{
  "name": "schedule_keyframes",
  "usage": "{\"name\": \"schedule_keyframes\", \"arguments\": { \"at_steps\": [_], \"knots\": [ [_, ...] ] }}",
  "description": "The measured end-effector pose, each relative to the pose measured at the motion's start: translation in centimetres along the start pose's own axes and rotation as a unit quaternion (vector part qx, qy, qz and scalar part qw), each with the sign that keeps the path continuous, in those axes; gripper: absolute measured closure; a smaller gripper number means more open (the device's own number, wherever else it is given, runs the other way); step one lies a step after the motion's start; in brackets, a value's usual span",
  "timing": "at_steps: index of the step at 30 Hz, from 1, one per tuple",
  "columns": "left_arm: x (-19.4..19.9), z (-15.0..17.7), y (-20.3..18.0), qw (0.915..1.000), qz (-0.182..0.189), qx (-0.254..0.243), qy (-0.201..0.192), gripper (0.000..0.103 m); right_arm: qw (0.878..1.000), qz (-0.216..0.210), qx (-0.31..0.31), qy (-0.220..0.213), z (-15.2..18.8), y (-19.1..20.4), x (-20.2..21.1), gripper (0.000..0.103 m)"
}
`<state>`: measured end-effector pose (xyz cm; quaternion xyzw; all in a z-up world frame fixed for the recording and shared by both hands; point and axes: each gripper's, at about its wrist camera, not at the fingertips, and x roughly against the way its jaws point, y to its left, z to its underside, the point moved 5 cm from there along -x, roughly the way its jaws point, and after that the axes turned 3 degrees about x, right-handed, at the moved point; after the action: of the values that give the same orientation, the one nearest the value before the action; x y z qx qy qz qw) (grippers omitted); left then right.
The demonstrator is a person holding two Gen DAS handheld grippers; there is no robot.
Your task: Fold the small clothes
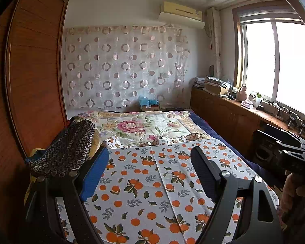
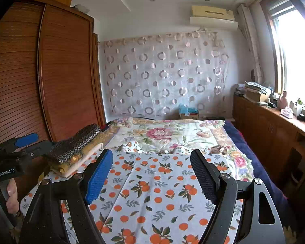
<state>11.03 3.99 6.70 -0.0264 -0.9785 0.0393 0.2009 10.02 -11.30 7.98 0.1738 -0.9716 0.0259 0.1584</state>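
Orange-printed cloth [image 1: 152,183], left wrist view: lay spread flat over the near end of the bed [image 1: 223,138], seemingly as a working surface for folding; no loose garment showed on it.
Left hand-held gripper [image 1: 150,172]: jaws stood wide apart above the cloth, nothing between them; it appeared to be waiting rather than gripping.
Folded stack [image 1: 69,150]: small clothes piled at the left edge of the bed, a dark ring-patterned piece on top; it sat just beside the blue finger [image 1: 95,174], to its left and outside the jaws, probably parked there to keep the cloth free.
Right hand-held gripper [image 1: 290,152]: seen at the right edge, held in a hand [image 1: 294,193].
Orange-printed cloth [image 2: 152,193], right wrist view: flat, one crease running down its middle.
Right hand-held gripper [image 2: 152,174]: jaws likewise spread, empty, over the cloth.
Folded stack [image 2: 77,152]: dark piece over yellow and pale layers, well left of the spread jaws, near the wardrobe [image 2: 50,71].
Left hand-held gripper [image 2: 28,142]: beside the stack, not touching it as far as could be told.
Task judgement: stack looked finished; next garment not in view.
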Motion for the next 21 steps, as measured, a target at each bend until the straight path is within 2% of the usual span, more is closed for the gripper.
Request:
{"name": "schedule_keyframes", "arguments": {
  "at_steps": [21],
  "knots": [
    [0.06, -0.01, -0.23, 1.0, -0.001, 0.0, -0.003, 0.02, 1.0, -0.001, 0.0, -0.001, -0.04, -0.41, -0.04, 0.023]
  ]
}}
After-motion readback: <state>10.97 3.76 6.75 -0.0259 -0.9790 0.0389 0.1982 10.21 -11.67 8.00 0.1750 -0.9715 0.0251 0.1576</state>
